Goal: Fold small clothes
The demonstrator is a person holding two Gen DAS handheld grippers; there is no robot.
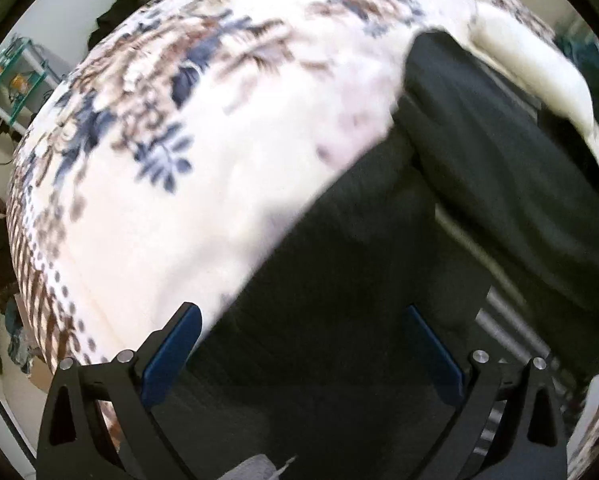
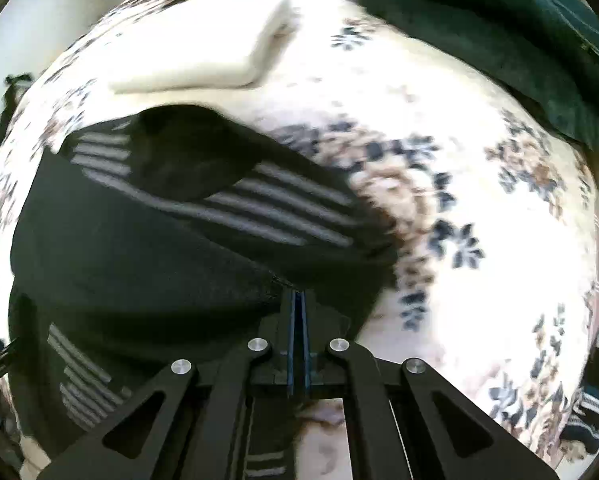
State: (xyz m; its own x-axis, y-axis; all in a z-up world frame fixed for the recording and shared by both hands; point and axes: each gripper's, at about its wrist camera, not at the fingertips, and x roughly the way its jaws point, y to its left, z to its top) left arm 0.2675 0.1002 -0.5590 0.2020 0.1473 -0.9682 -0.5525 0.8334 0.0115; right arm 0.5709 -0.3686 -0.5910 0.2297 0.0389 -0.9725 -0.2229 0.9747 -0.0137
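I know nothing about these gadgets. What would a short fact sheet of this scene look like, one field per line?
Surface: floral blanket, cream with blue and brown flowers
Garment being worked: black garment with grey stripes, partly doubled over
Right gripper: shut, pinching the black garment's edge
Left gripper: open, above the same dark cloth, nothing between its fingers
Other items: folded cream cloth beyond the garment; dark green garment at the far right
Image quality: blurred, fine detail unclear
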